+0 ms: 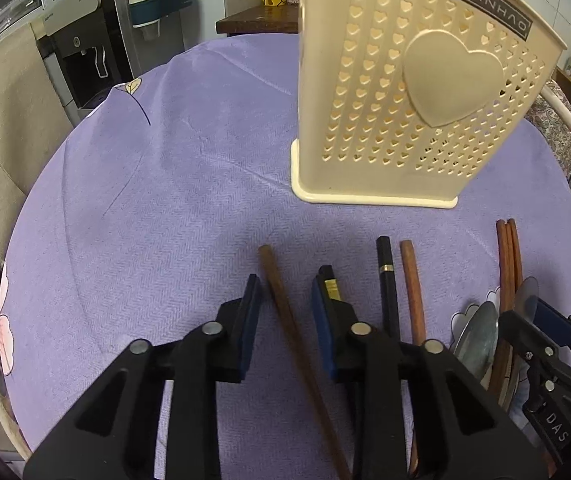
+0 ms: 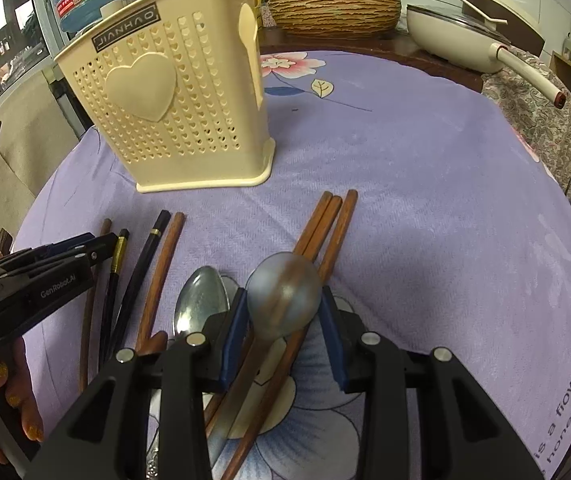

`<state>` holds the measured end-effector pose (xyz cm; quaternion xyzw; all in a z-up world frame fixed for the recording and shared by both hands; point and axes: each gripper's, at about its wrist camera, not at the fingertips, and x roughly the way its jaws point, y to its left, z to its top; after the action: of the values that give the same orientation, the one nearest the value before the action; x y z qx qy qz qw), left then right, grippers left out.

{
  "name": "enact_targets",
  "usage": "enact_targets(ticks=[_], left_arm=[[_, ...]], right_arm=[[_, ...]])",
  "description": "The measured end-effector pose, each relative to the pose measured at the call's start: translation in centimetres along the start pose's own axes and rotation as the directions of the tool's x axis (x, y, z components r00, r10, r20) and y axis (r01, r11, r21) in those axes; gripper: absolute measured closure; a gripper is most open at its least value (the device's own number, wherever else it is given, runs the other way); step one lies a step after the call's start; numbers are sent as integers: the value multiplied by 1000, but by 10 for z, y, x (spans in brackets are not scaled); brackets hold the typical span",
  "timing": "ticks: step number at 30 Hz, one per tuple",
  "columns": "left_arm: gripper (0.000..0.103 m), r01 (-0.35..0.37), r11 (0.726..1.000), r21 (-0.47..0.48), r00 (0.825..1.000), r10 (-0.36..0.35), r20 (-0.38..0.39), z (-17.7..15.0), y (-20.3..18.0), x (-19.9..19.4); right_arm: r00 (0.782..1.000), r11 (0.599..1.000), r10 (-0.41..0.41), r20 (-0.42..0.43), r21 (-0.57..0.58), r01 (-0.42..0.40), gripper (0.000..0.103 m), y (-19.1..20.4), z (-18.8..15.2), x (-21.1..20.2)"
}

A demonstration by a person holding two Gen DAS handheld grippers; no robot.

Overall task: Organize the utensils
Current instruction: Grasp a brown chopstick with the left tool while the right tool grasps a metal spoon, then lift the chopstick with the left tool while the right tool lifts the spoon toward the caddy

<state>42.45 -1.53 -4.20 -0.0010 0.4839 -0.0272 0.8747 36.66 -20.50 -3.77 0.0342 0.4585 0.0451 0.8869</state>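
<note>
A cream perforated utensil holder stands upright on the purple tablecloth; it also shows in the right wrist view. My left gripper is open, low over the cloth, with a brown wooden chopstick lying between its fingers. Black chopsticks and another brown one lie just right of it. My right gripper is open, its fingers either side of a round metal spoon that lies over brown chopsticks. A second metal spoon lies to its left.
The round table's purple cloth has bare room to the right and behind the holder. A wok and a woven basket stand on a counter beyond. A water dispenser stands off the table's far left.
</note>
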Motion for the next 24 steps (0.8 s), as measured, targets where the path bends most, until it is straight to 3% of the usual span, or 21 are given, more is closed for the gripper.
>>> enact_targets(ticks=[3,8,14,18,24], left_arm=[[90,5,1000,-8,1000,-5,-3,3,2,1],[95,48,997,-55,999,-48,-10,9,7,3],[96,100,993,-65,992,-94,87,14,7,-26],[96,147,987,-64,971,-132,197,21,14,-69],[96,168,985,-46,923,-141,359,24,24,-135]], right_arm=[[1000,1000,2,6,-10,-2,68,0,3,1],[999,1000,14,47,-27,-12,68,1,6,-8],[989,997,54,139,-54,-47,68,-3,10,-36],[969,993,100,226,-85,-83,68,-5,12,-65],[937,985,120,328,-156,-72,68,0,13,-107]])
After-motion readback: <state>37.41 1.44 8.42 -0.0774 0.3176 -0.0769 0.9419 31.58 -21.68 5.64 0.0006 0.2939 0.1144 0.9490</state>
